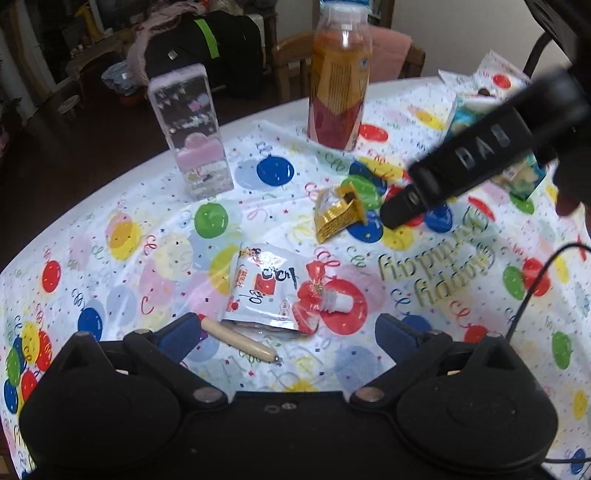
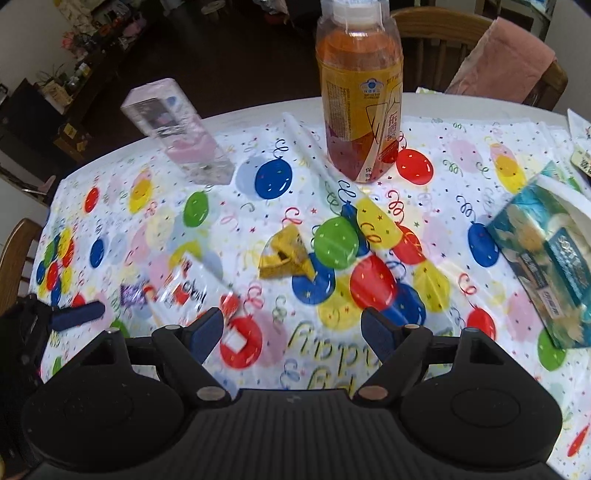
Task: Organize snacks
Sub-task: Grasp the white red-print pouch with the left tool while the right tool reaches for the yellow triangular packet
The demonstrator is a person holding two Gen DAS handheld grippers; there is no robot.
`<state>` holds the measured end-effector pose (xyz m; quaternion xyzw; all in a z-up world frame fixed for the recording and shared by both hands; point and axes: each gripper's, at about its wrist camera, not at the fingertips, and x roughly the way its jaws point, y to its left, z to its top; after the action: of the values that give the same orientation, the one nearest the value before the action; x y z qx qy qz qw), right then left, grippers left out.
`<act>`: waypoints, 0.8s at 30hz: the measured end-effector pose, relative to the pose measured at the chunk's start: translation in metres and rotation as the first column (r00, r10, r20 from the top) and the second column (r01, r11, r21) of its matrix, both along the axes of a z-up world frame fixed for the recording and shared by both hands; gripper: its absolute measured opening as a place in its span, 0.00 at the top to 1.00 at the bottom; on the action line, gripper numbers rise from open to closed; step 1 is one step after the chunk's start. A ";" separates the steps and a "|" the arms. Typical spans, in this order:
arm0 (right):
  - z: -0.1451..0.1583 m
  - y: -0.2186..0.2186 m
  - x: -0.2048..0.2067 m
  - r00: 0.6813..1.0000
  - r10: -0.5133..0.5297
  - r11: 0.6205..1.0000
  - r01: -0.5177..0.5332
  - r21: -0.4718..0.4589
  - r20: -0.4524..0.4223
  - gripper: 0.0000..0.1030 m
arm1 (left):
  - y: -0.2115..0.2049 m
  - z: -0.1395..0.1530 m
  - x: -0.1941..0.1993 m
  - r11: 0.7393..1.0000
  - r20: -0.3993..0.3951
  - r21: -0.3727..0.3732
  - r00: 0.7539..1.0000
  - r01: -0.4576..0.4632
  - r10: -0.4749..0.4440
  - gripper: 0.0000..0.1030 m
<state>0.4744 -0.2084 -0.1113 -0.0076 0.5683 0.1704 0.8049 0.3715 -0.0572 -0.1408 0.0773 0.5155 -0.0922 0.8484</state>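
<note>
Snacks lay scattered on a table [image 2: 461,107] under a balloon-printed birthday cloth [image 1: 122,266]. The gold packet [image 1: 334,214] sat crumpled near the middle of the cloth, on a blue and a green balloon; from the right gripper's camera it lay at about eleven o'clock, well ahead of the fingers. The white packet [image 1: 258,288] with red and black print rested flat at twelve o'clock from the left gripper, just ahead of its fingers, with a red-wrapped candy [image 1: 314,295] touching its right edge and a small wooden stick [image 1: 240,338] lying just beside its near edge.

The left gripper [image 1: 291,332] hung low over the cloth, its jaws spread wide and empty, the stick between them. The right gripper [image 2: 291,328] was likewise spread apart and held nothing; in the left camera it reached in from two o'clock, its dark tip close to the gold packet, though I could not tell whether it touched.

Farther back, a tall drink bottle [image 2: 360,92] with orange liquid and a yellow label stood upright at twelve o'clock. A clear box [image 1: 192,133] with pink contents stood upright at ten o'clock, well apart from the bottle. A teal tissue box [image 2: 546,251] sat at three o'clock on the cloth. A wooden chair [image 2: 443,33] with a pink cloth [image 2: 506,59] draped on it stood behind the table.
</note>
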 end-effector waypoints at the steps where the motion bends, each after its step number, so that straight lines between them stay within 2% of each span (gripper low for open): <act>1: -0.004 0.002 0.005 1.000 -0.003 1.000 0.003 -0.001 -0.007 0.21 | 0.000 -0.004 0.003 1.000 -0.008 0.005 1.000 0.008 -0.008 0.04; 13: -0.035 0.026 0.035 0.998 0.035 0.999 -0.037 -0.032 -0.045 0.21 | 0.001 -0.039 0.021 0.986 -0.074 0.110 0.991 0.123 -0.116 0.05; 24: -0.050 0.037 0.047 0.998 0.024 0.999 -0.026 -0.030 -0.058 0.21 | -0.002 -0.055 0.039 0.980 -0.094 0.133 0.986 0.150 -0.138 0.06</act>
<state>0.5210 -0.1713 -0.1609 -0.0220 0.5938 0.1721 0.7857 0.4108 -0.0596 -0.1953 0.1696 0.5489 -0.1205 0.8096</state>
